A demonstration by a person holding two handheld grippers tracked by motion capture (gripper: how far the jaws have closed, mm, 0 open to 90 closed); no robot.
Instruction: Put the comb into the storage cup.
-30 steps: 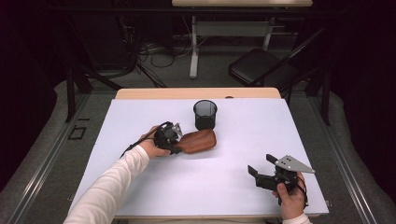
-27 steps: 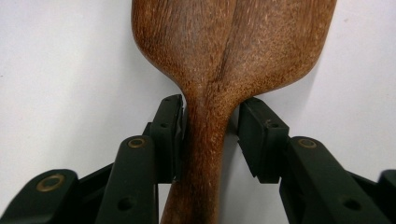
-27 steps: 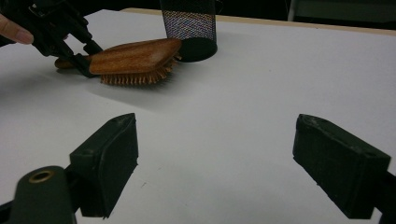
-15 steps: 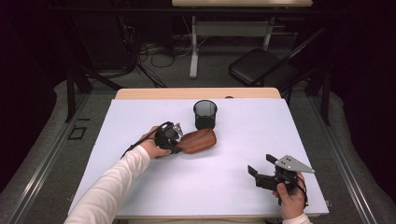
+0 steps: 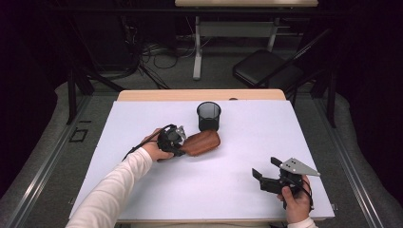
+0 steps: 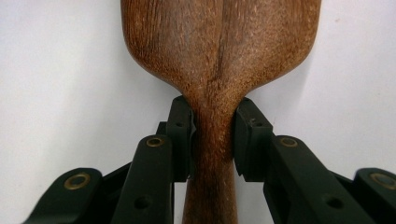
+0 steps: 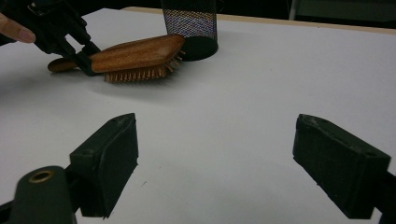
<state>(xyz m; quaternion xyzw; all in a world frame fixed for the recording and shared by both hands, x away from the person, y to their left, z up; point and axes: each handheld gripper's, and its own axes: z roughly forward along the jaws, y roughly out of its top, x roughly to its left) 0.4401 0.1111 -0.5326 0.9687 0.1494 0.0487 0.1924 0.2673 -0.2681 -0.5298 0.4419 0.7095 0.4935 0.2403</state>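
The wooden hairbrush [image 5: 202, 142] lies on the white table [image 5: 142, 118] a little left of centre, bristles down, its broad head pointing right and far toward the black mesh cup [image 5: 209, 115], which stands just beyond it; in the right gripper view the brush head [image 7: 135, 53] looks to be touching or nearly touching the cup's base [image 7: 191, 28], though I cannot tell which. The handle points left, toward the person's left hand.

The left gripper [image 6: 212, 128] has its jaws around the neck of the brush, where the handle widens into the head. The jaws have just been closing, and in the left gripper view both pads [image 6: 182, 126] sit flush against the wood on either side, so the grip looks made. The brush still rests on the table, bristles on the surface.

The right gripper [image 5: 266, 173] is held near the right, close edge of the table, well apart from the brush, its jaws wide open with nothing between them.

Judging from this, the grasp is done and the rest remains: lifting the brush and, most likely, standing it in the mesh cup, which is upright and appears empty.
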